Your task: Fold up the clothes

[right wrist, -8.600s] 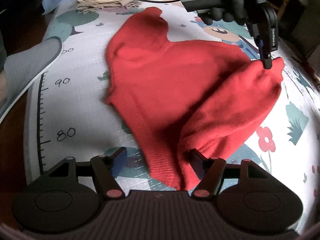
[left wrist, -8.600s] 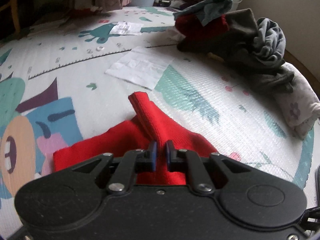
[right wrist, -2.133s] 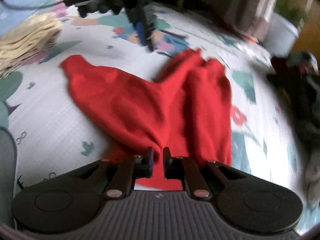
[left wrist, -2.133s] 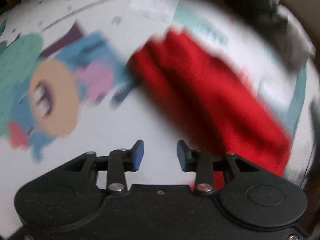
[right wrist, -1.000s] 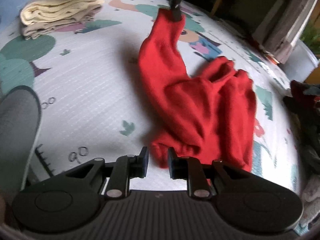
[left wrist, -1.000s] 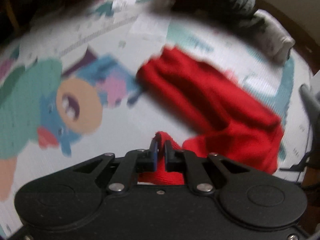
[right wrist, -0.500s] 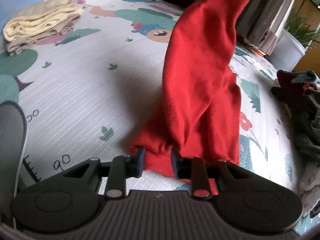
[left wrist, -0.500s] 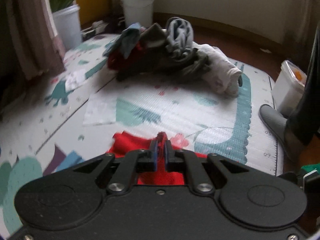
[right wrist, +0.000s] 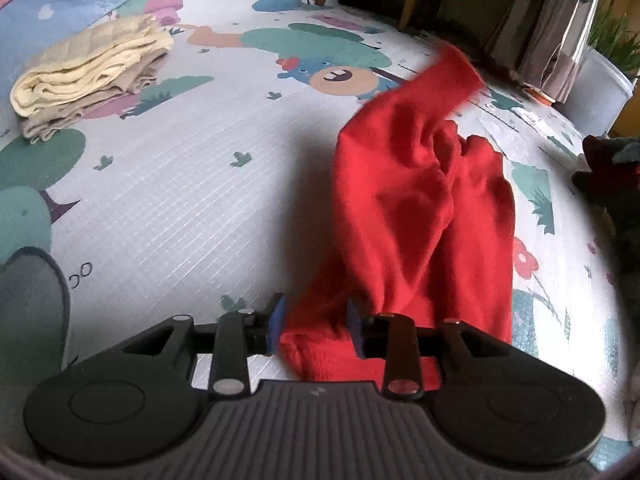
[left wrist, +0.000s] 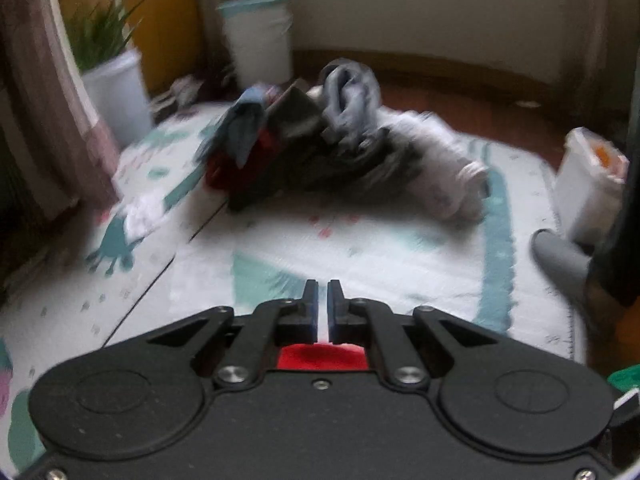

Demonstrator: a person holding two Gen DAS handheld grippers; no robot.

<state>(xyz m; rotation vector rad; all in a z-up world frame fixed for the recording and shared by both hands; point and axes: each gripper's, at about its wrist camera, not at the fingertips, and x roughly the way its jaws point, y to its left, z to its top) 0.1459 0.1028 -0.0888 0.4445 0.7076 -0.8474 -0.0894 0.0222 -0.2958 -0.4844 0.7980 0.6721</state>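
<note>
**One red garment between two claws on the play mat**

There is one red sweater [right wrist: 420, 216], one folded stack of yellow and beige cloth [right wrist: 88, 76], and one mixed pile of unfolded clothes [left wrist: 320, 144]. Two claws are in view. There is also one grey slipper [left wrist: 560, 260], one white bucket [left wrist: 260, 36] and one potted plant [left wrist: 108, 68].

The surface is a children's play mat [right wrist: 180, 200] on the floor, pale, printed with trees, cartoon animals and a number scale. Around it is brown wooden floor, a curtain [left wrist: 44, 92] and a light wall.

The sweater lies in a long narrow heap. Its long axis runs from the right claw [right wrist: 316, 326] away toward the far edge of the mat, where one end rises off the mat, blurred. The near hem sits between the fingers of the right claw, whose jaws are opening. The left claw [left wrist: 322, 316] is pressed together; only a small patch of red cloth shows just behind its fingers, and I cannot tell if they pinch it.
</note>
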